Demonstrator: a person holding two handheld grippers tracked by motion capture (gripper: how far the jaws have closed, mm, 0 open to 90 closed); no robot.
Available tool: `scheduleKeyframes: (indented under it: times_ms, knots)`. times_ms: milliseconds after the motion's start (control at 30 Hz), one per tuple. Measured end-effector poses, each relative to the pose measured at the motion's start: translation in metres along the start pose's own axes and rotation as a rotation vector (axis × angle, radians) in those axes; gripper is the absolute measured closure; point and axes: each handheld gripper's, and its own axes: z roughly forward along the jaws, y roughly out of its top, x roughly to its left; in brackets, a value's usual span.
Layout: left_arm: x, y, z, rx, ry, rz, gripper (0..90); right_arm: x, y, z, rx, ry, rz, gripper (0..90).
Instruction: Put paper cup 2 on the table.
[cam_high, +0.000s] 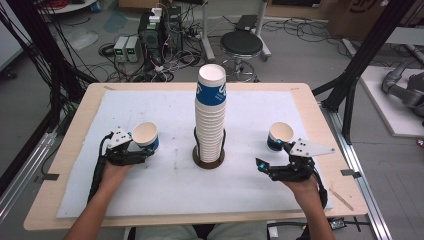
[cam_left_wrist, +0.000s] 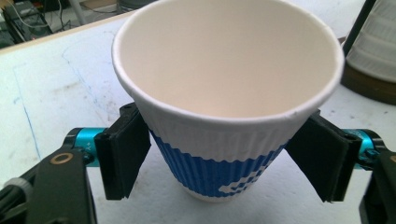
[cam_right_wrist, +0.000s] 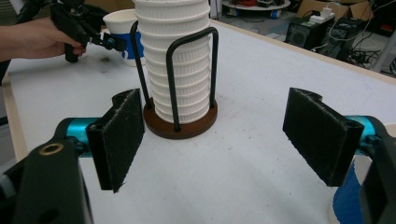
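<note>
White mat (cam_high: 150, 180); left tool (cam_left_wrist: 219, 161) straddles cup (cam_left_wrist: 224, 84).

The middle of the table (cam_high: 165, 200) is blocked by the cup stack (cam_high: 210, 112) in its holder (cam_high: 208, 157); open mat is left on both sides.

1. A light wooden table (cam_high: 75, 150) is covered by a white sheet (cam_high: 150, 190).
2. At the sheet's centre, a round brown cup holder (cam_high: 208, 161) is seen with a tall stack of paper cups (cam_high: 210, 115).
3. Two single cups are set upright on the sheet: the left cup (cam_high: 146, 136) and the right cup (cam_high: 279, 136).
</note>
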Motion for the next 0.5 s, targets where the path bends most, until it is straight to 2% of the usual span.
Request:
scheduleKeyframes:
  times_ms: [133, 300, 500]
  knots:
    - [0.0, -0.002, -0.005, -0.008, -0.017, -0.03, 17.0, -0.001, -0.001, 0.0, 0.005, -0.003, 0.003, 21.3]
    - [-0.001, -0.004, -0.021, -0.038, -0.031, -0.062, 15.6, -0.002, -0.003, -0.001, 0.01, -0.006, 0.01, 21.2]
    - [-0.001, -0.007, -0.05, -0.145, -0.031, -0.107, 15.6, -0.004, -0.004, -0.004, 0.003, -0.019, 0.011, 21.3]
